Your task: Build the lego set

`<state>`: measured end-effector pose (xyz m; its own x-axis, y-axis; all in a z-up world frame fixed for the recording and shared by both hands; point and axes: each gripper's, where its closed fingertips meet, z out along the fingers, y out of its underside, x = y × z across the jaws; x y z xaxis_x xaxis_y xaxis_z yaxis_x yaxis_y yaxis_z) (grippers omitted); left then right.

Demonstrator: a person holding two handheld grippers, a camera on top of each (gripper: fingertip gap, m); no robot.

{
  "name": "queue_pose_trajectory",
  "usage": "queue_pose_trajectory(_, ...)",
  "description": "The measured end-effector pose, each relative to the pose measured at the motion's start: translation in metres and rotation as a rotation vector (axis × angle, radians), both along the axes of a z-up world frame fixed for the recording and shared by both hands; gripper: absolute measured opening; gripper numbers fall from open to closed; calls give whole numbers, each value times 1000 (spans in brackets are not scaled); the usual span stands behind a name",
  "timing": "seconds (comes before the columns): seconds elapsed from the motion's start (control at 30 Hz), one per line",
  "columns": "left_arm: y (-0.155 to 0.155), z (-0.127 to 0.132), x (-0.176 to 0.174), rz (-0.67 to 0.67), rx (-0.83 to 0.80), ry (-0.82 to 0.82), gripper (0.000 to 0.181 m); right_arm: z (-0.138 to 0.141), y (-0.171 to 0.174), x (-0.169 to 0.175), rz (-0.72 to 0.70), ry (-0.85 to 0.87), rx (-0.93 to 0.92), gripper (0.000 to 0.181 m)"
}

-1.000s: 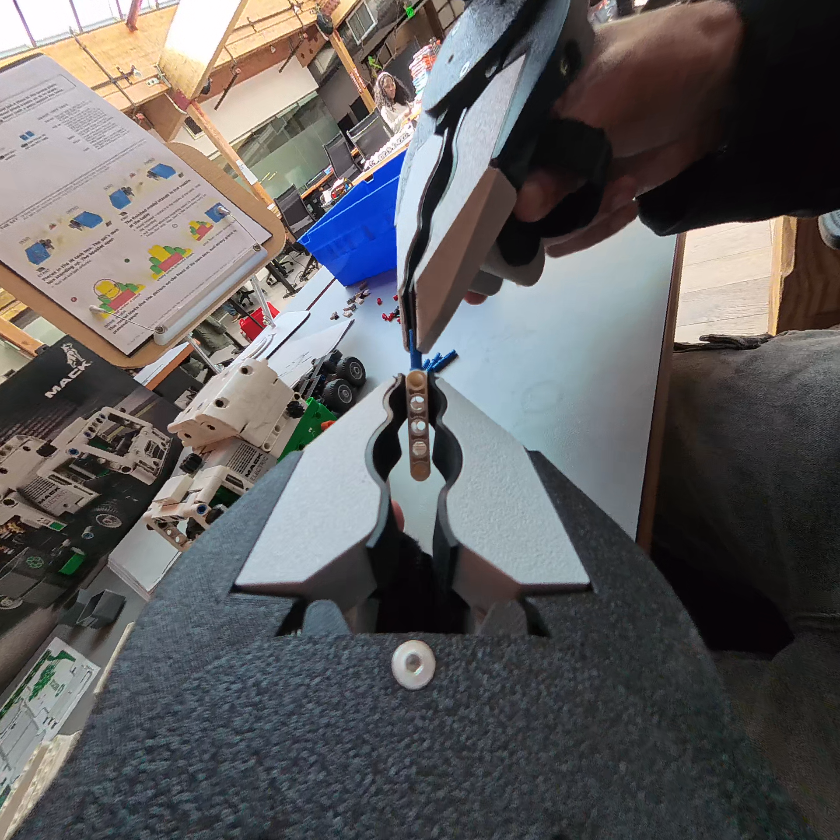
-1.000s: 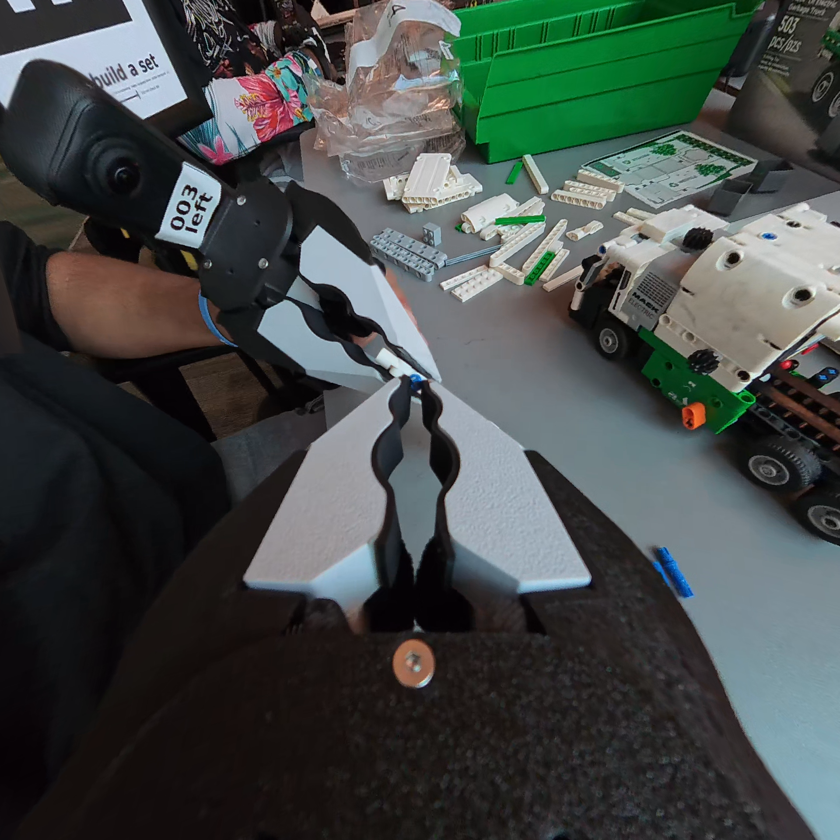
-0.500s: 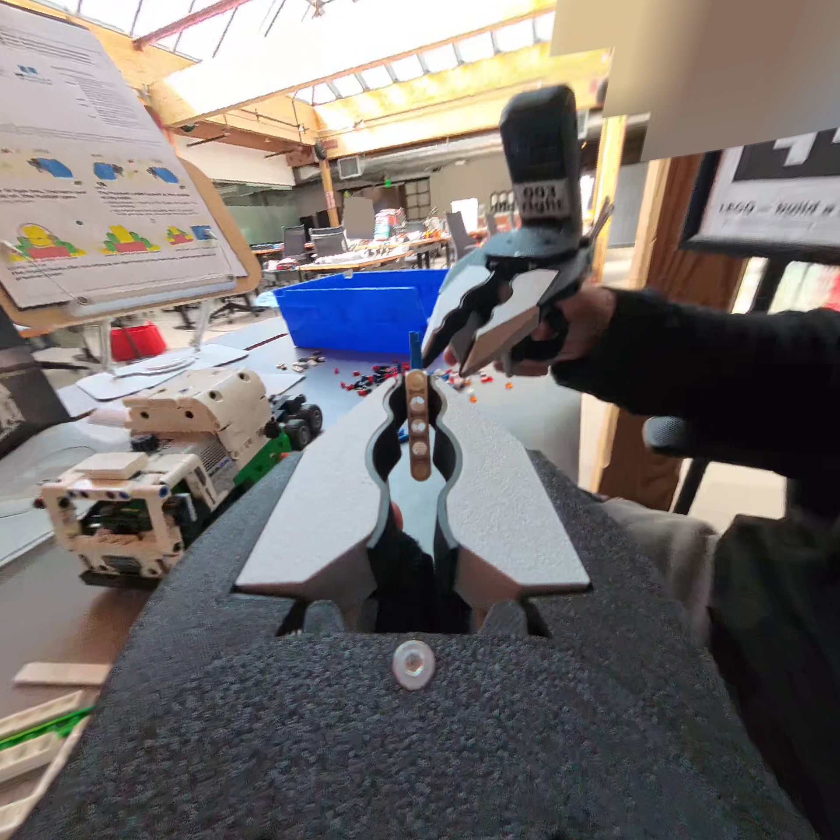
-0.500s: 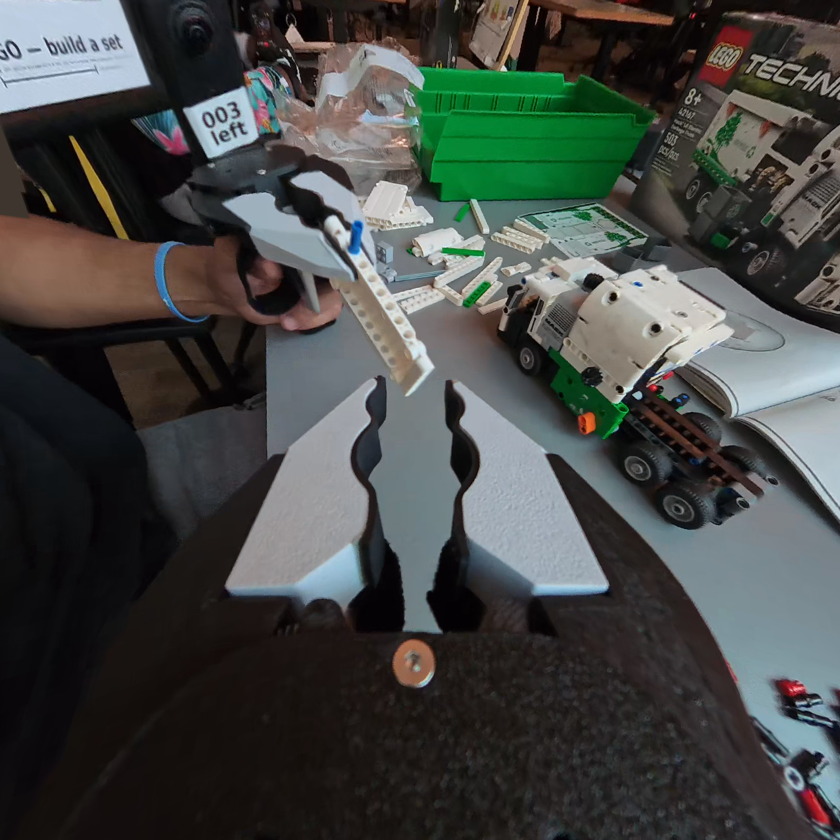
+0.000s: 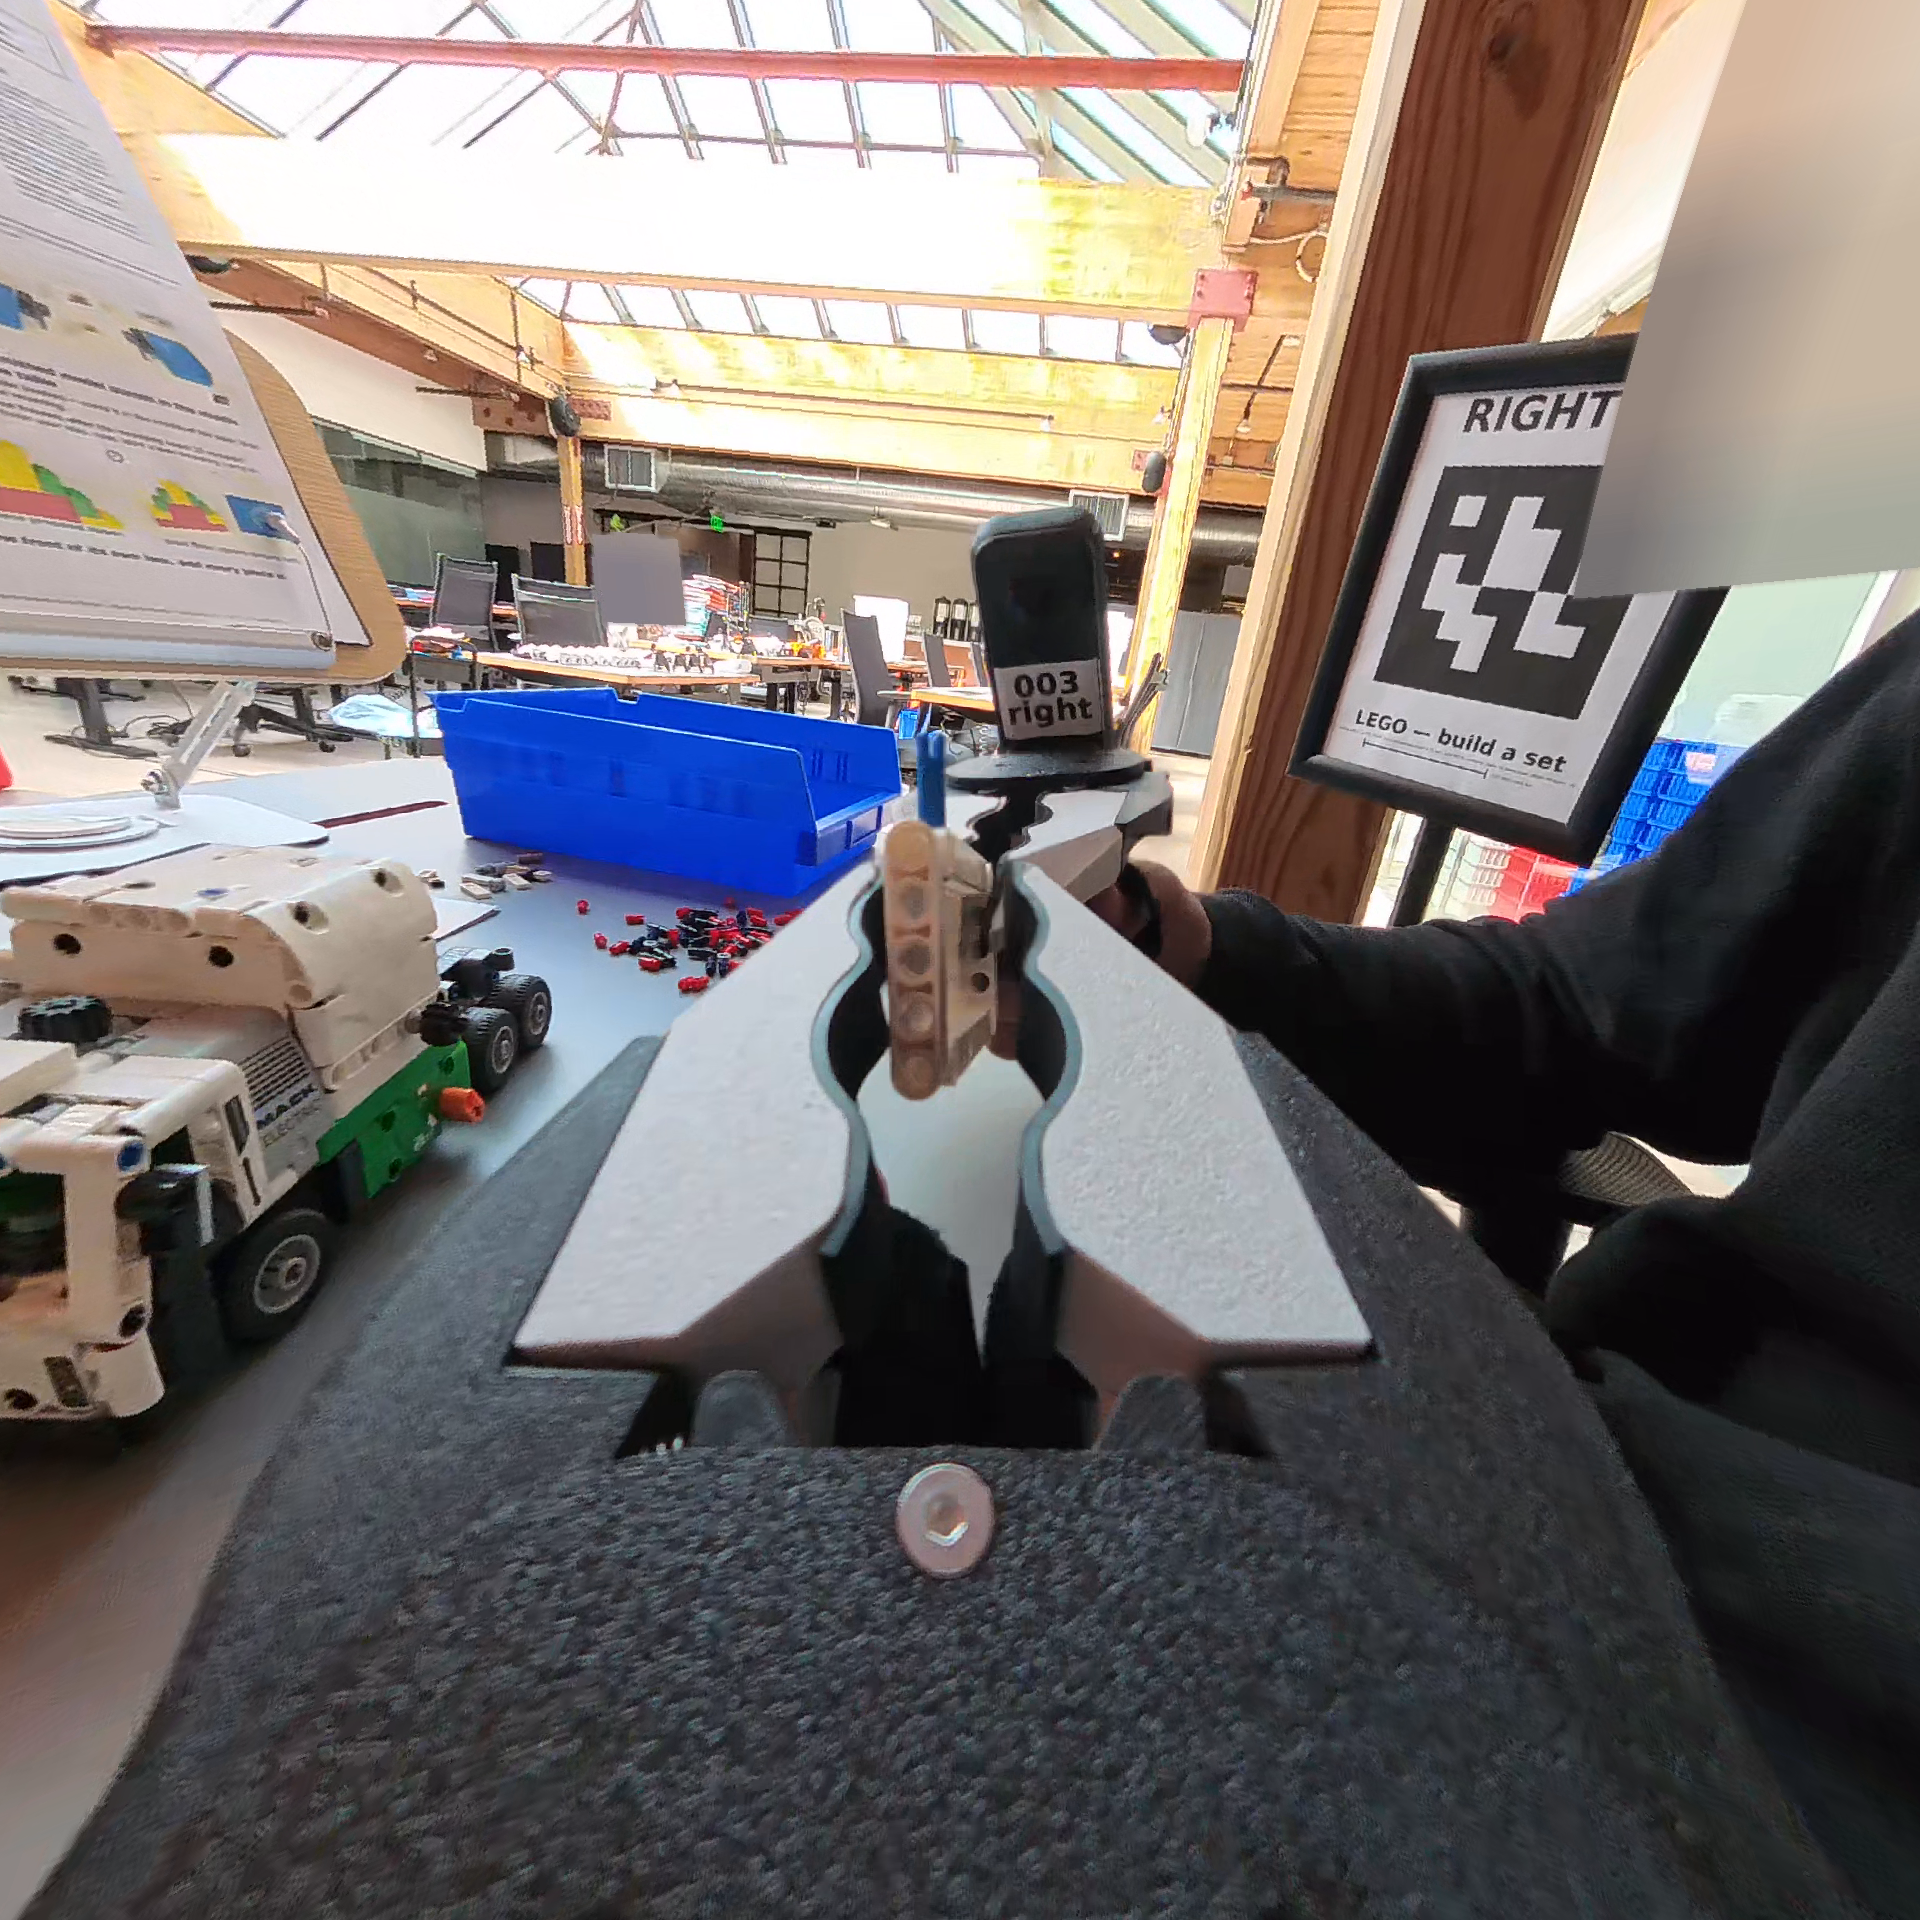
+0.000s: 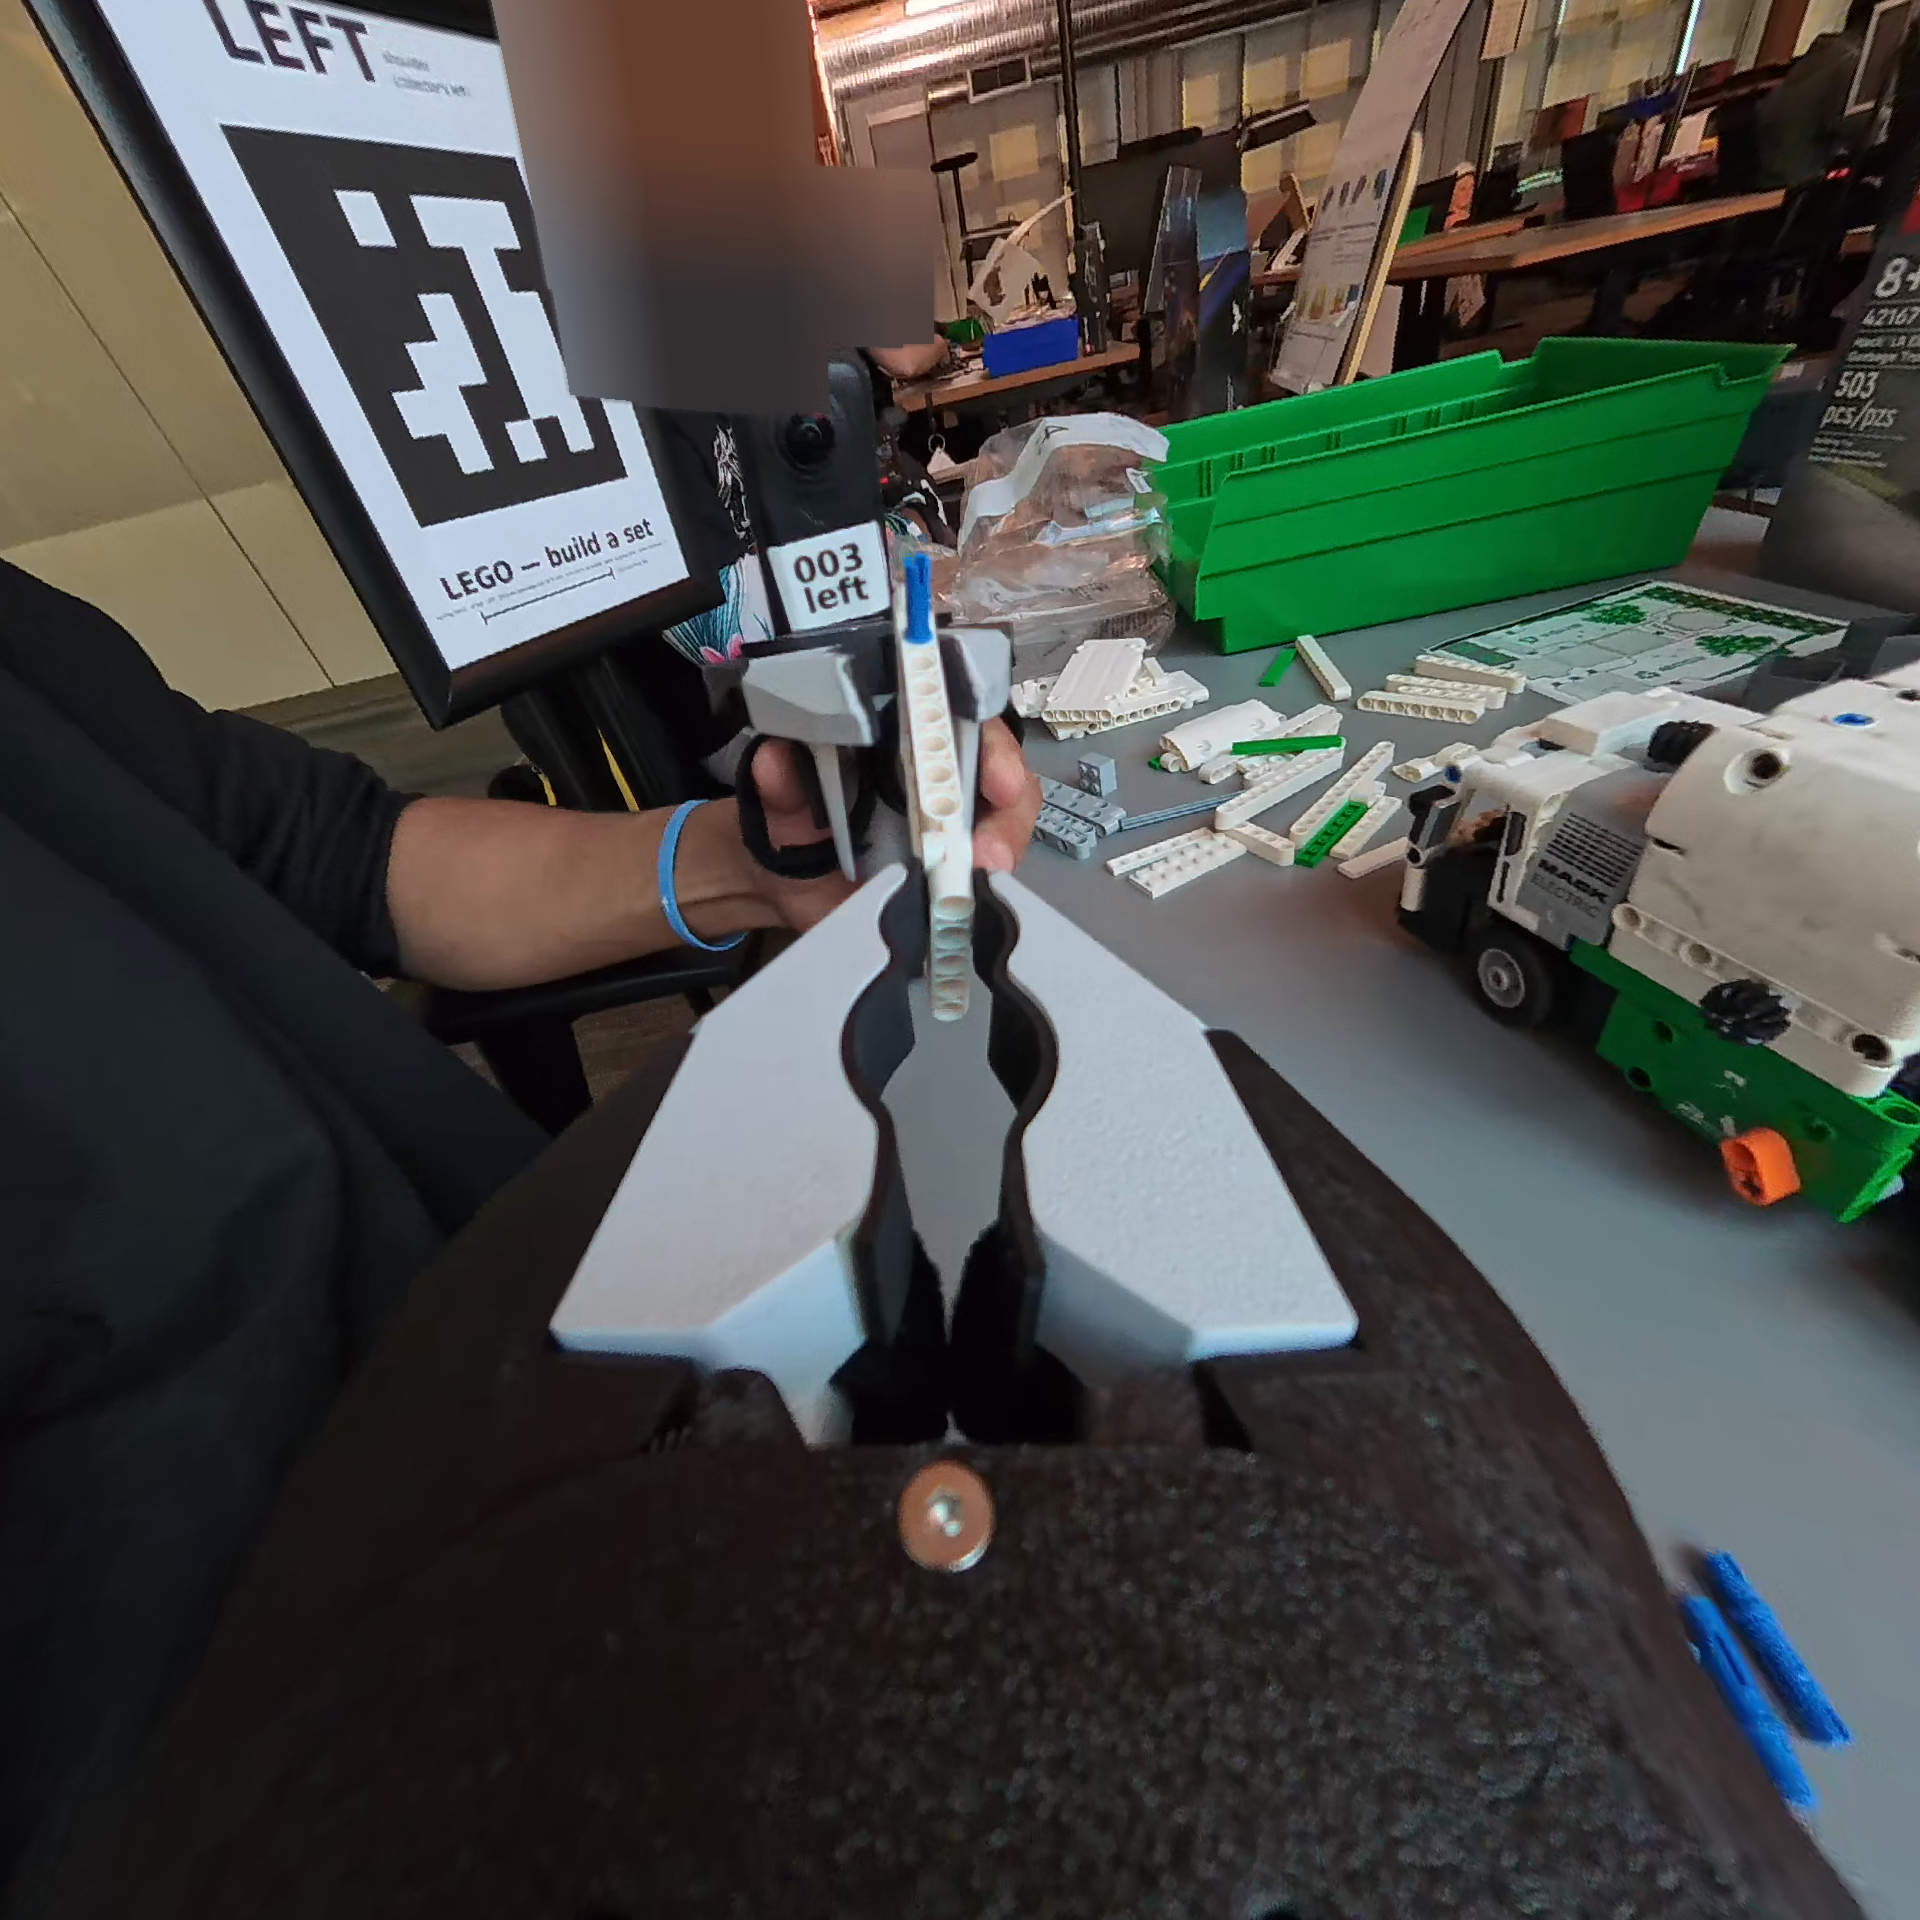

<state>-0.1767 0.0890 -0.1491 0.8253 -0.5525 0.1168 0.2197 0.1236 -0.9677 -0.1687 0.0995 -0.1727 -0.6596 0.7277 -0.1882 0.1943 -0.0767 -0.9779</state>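
Observation:
A white beam with holes [image 5: 920, 977] stands upright between my left gripper's [image 5: 940, 894] jaws, with a blue pin [image 5: 932, 774] sticking out of its top end. In the right wrist view the same beam [image 6: 940, 790] runs from the left gripper [image 6: 894, 686] down into my right gripper [image 6: 948, 894], which is shut on its lower end. Both grippers hold the beam in the air over the table's near edge. The right gripper [image 5: 1049, 831] faces the left one from just behind the beam. The white and green truck model [image 6: 1714, 862] stands on the grey table [image 6: 1351, 1143].
The truck [image 5: 260, 1018] is left of the left gripper. A blue bin [image 5: 665, 790] and scattered red and dark pins [image 5: 696, 935] lie beyond it. A green bin [image 6: 1455, 499], loose white beams [image 6: 1195, 790], a plastic bag [image 6: 1049, 520] and blue pins [image 6: 1756, 1662] are on the table.
The right gripper let go of the blue pin, opened, drew back, then closed on the lower end of the beam. The left gripper tipped up to level, its jaws now slightly wider.

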Motion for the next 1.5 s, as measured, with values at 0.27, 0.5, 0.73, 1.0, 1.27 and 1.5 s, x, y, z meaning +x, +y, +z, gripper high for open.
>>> queue_pose_trajectory(0.27, 4, -5, 8, -33, -50, 12, 13, 2, -16, -5, -18, 49, 69, 7)
queue_pose_trajectory(0.5, 2, -6, 13, -75, -57, 19, 7, 2, -15, -5, -27, 44, 98, 8)
queue_pose_trajectory(0.73, 1, -5, 13, -92, -57, 0, 8, -1, -14, -3, -20, 35, 126, 7)
queue_pose_trajectory(1.0, 0, -6, 14, -109, -65, -7, 6, -1, -17, -4, -10, 15, 95, 7)
queue_pose_trajectory(1.27, -1, -5, 17, -109, -45, 20, 6, -3, -19, -1, 0, 4, 121, 8)
queue_pose_trajectory(1.5, 4, -18, -32, 202, -77, 187, 6, -34, 138, 36, -414, -274, 511, 20)
